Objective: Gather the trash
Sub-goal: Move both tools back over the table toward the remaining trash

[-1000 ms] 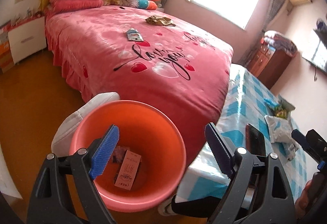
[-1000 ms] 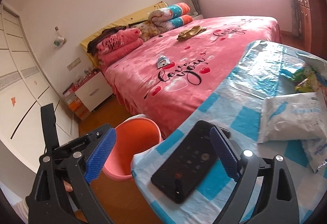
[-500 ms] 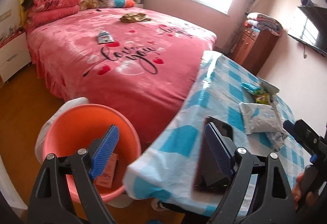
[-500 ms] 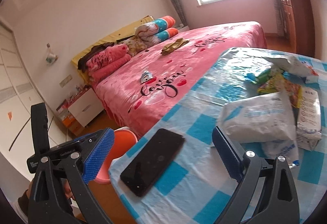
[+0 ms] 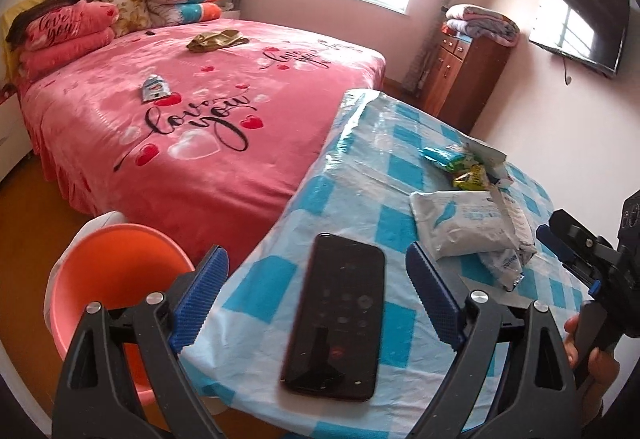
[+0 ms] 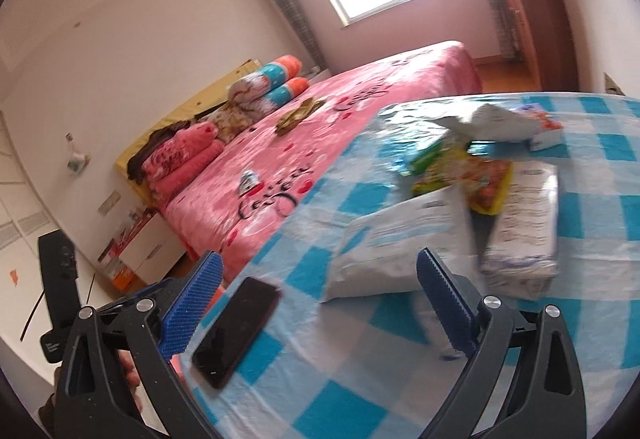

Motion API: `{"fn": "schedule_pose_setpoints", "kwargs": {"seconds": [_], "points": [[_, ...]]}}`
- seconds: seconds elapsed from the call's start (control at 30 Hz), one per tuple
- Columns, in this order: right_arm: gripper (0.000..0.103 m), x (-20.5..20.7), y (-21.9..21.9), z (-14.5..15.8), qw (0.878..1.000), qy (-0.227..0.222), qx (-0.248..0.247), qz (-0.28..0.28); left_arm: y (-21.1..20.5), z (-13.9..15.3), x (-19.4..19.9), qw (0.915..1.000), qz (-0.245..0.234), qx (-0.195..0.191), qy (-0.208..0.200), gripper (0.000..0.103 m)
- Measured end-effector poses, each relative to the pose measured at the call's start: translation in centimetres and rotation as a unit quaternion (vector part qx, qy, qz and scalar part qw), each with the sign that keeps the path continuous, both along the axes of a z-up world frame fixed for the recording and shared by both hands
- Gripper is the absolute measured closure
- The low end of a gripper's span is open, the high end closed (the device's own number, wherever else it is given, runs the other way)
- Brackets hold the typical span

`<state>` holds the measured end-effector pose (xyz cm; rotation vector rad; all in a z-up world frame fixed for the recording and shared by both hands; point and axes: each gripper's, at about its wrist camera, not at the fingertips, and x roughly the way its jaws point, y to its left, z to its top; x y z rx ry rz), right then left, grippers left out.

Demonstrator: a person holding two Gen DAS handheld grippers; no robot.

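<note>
Trash, the white wrapper, lies at your right gripper's twelve o'clock, jaws wide and empty; left gripper likewise gapes empty. Phone sits near the table edge; a careless sweep could knock it toward the orange bin at eight o'clock.

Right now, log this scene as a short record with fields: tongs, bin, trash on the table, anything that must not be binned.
left tongs: open, empty, over the near table edge
right tongs: open, empty, facing the wrappers
bin: orange bucket on the floor, between the bed and the table corner
trash: white packet, green and yellow snack wrappers behind it, on the checked tablecloth
keep out of the bin: black phone, flat near the table edge
</note>
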<state>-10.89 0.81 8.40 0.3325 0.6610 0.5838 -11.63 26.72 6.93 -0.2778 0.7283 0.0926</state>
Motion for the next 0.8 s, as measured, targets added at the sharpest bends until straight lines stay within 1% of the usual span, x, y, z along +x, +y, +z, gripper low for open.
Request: {"fn": "schedule_pose_setpoints", "kwargs": {"seconds": [0.17,0.3,0.5,0.63,0.73,0.8], "points": [[0.007,1.2,-3.1,-0.8,0.999,0.014,0.008,-0.035,-2.1,0.4,1.6,0.9998,-0.018,-0.002,0.006,0.012],[0.007,2.0,-5.7,-1.0,0.998,0.017,0.018,-0.063,-4.5,0.9,3.4,0.9992,-0.036,0.009,0.012,0.012],[0.007,3.0,-9.3,-1.9,0.994,0.03,0.035,-0.098,-8.6,3.0,7.5,0.9975,-0.069,0.013,0.007,0.012],[0.007,3.5,-11.4,-2.5,0.991,0.04,0.048,-0.116,-12.3,5.4,11.3,0.995,-0.098,0.02,-0.003,0.012],[0.007,4.0,-12.8,-3.0,0.989,0.047,0.06,-0.127,-15.6,6.9,15.1,0.9924,-0.123,0.008,0.004,0.012],[0.007,4.3,-13.8,-3.3,0.987,0.051,0.066,-0.135,-18.8,7.7,18.1,0.9897,-0.143,0.012,0.003,0.012]]}}
